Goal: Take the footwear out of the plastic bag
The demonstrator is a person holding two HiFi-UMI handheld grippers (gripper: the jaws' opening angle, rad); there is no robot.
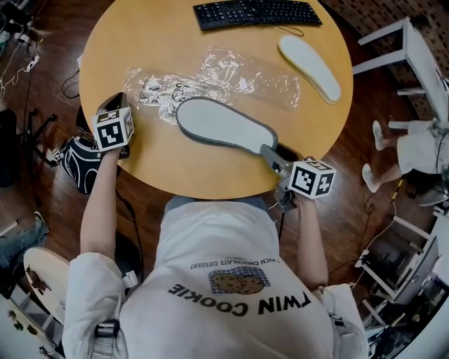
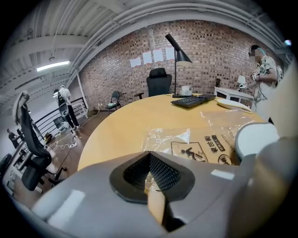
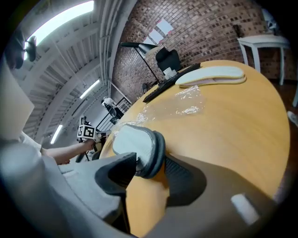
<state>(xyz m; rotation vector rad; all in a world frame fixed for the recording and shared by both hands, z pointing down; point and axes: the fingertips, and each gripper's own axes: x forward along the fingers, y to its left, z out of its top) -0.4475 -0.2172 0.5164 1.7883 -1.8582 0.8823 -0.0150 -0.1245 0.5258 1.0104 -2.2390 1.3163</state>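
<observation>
Round wooden table (image 1: 140, 42): top bare at near left. Black keyboard (image 1: 256, 12) at far edge. Black desk lamp (image 2: 177, 56) just behind keyboard. Black office chair (image 2: 158, 81) beyond table, against brick wall (image 2: 214, 51). Paper sheets (image 2: 148, 57) on wall. White side table (image 1: 414, 49) right of round table. Cables (image 1: 17, 63) on floor, left.
</observation>
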